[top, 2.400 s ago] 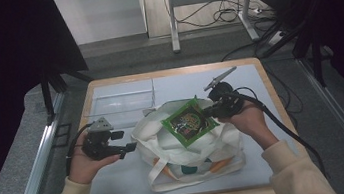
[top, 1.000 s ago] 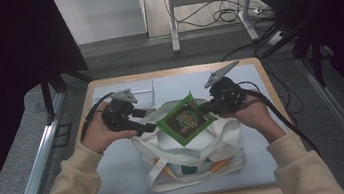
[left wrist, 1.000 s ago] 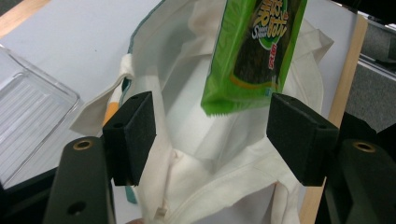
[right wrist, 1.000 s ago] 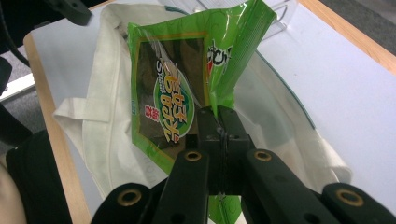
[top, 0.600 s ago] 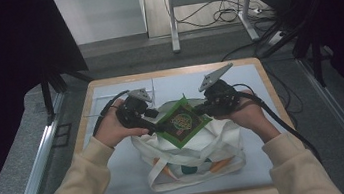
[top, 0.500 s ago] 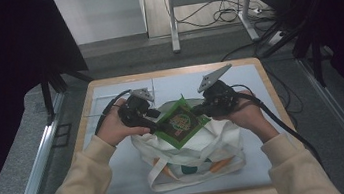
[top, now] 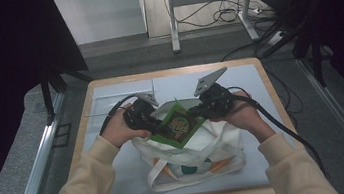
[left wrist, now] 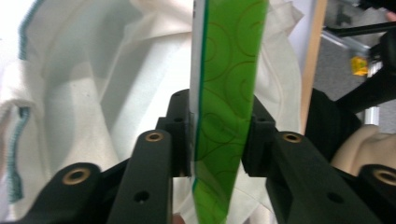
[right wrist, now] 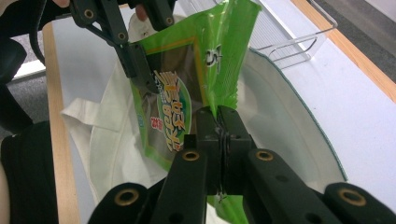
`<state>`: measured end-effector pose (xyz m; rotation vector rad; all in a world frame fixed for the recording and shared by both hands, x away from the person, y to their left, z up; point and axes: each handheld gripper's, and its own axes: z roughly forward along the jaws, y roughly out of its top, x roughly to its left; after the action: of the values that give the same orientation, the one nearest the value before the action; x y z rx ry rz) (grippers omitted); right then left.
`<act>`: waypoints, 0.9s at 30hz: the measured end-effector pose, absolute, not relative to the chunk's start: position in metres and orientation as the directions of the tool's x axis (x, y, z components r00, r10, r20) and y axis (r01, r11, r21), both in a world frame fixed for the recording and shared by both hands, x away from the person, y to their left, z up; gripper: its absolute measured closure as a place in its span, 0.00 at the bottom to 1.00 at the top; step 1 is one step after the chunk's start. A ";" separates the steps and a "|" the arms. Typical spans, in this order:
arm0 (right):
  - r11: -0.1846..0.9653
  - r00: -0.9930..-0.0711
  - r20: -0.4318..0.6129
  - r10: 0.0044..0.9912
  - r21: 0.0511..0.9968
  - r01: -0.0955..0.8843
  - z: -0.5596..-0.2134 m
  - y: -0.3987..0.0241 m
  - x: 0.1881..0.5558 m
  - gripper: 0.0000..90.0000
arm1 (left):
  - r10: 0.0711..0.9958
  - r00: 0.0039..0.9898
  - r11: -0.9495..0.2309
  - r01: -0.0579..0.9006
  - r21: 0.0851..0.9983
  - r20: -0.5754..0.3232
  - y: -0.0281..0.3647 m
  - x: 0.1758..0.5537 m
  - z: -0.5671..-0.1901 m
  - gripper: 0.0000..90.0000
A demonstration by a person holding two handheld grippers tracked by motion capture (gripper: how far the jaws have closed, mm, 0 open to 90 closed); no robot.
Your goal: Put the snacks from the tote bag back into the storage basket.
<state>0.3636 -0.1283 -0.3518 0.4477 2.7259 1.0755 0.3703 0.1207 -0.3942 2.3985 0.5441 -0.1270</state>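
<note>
A green snack packet (top: 179, 125) hangs over the mouth of a white cloth tote bag (top: 193, 157) lying on the table. My left gripper (top: 156, 126) has just been closing its jaws and now pinches the packet's left edge; in the left gripper view the packet (left wrist: 224, 93) stands edge-on with both pads of that gripper (left wrist: 218, 140) pressed on it. My right gripper (top: 201, 115) is shut on the packet's right edge. In the right gripper view its jaws (right wrist: 218, 126) clamp the packet (right wrist: 187, 60), and the left gripper (right wrist: 140, 70) bites the far side. The bag (right wrist: 275, 107) gapes below.
A clear plastic bin (top: 110, 102) stands at the back left of the white table top (top: 259, 85), also seen as the clear bin (right wrist: 289, 32) beyond the bag. A wooden rim (top: 276, 98) borders the table. Cables trail from both grippers.
The left hand came in from the left to the packet, and its jaws closed on the packet's left edge. The right gripper kept its hold and stayed in place.
</note>
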 end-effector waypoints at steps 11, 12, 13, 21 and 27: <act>0.646 -0.933 -0.018 0.359 0.726 0.234 -0.349 -0.133 0.364 0.73 | 0.363 0.904 -0.680 0.423 0.598 -0.227 0.131 0.364 -0.391 0.80; 0.641 -0.930 -0.025 0.367 0.731 0.233 -0.348 -0.134 0.363 0.69 | 0.366 0.902 -0.674 0.426 0.603 -0.227 0.133 0.363 -0.391 0.80; 0.635 -0.926 -0.030 0.375 0.737 0.233 -0.347 -0.136 0.362 0.65 | 0.369 0.901 -0.666 0.426 0.612 -0.226 0.135 0.362 -0.390 0.80; 0.551 -0.878 -0.037 0.478 0.791 0.266 -0.340 -0.157 0.352 0.42 | 0.424 0.876 -0.592 0.459 0.663 -0.228 0.151 0.352 -0.386 0.80; 0.540 -0.865 -0.006 0.503 0.783 0.308 -0.350 -0.165 0.347 0.38 | 0.444 0.872 -0.556 0.449 0.699 -0.207 0.160 0.348 -0.385 0.80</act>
<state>0.3470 -0.1649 -0.3503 0.6825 2.5480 1.2271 0.3481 0.1602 -0.3848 2.2341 0.6413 -0.0079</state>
